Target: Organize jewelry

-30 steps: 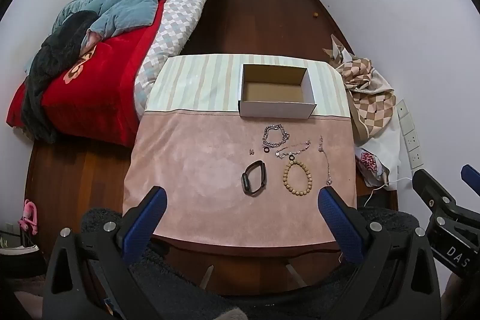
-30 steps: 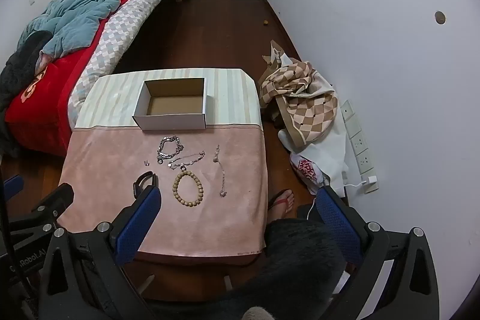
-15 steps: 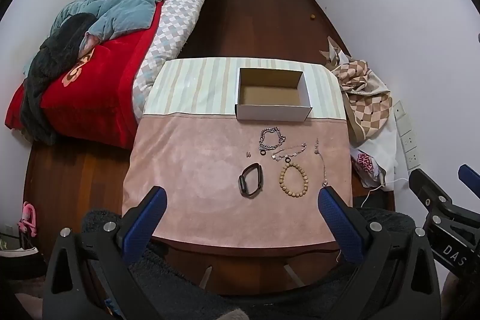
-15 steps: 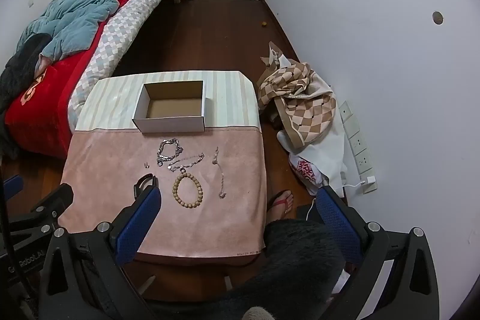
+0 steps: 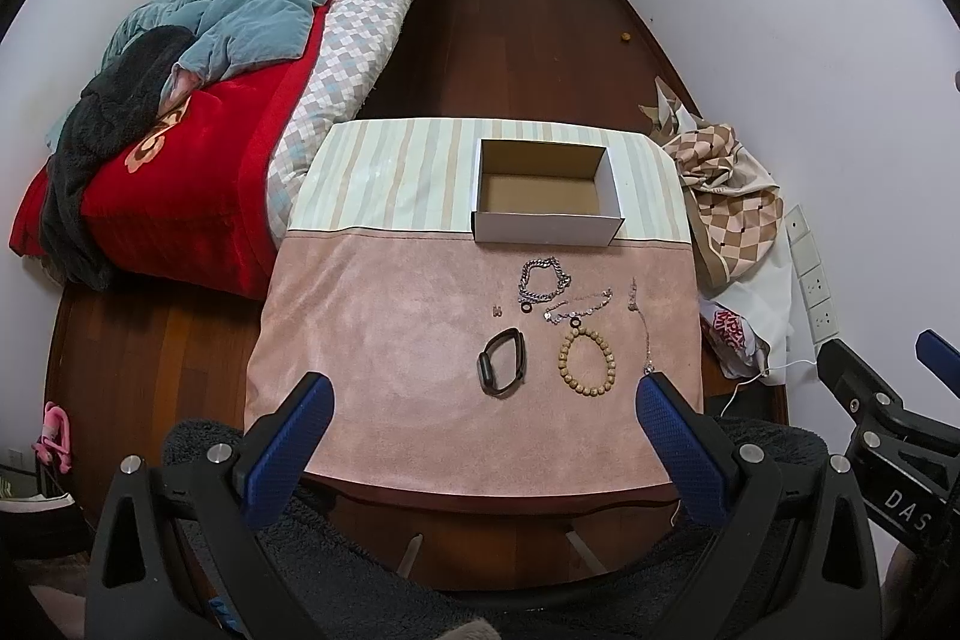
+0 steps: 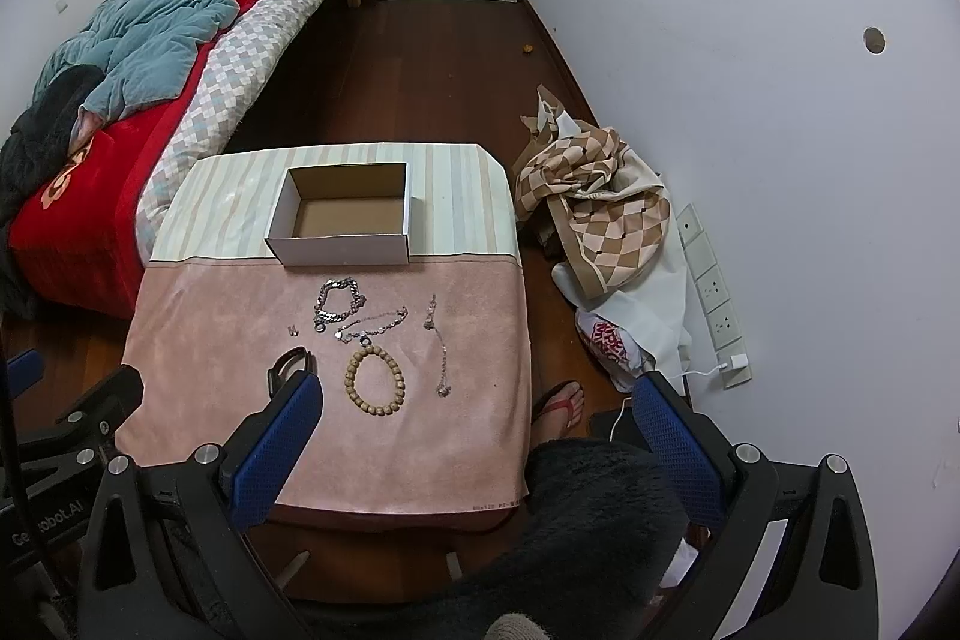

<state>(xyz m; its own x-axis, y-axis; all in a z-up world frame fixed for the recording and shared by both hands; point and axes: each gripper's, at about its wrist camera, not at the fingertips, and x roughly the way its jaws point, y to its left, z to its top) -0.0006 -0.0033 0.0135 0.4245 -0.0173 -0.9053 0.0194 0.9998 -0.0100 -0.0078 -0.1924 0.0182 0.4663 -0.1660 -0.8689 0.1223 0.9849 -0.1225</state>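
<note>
An empty white cardboard box stands on the striped far half of a small table. On the pink cloth in front of it lie a black band, a wooden bead bracelet, a chunky silver chain, a thin silver chain, a thin necklace and small earrings. My left gripper and right gripper are both open and empty, held high above the table's near edge.
A bed with red and blue bedding stands left of the table. A checkered cloth and bags lie on the floor to the right by the wall. A foot in a red sandal is beside the table.
Both grippers have risen and pulled back a little, so the table looks smaller. Nothing on the table has moved.
</note>
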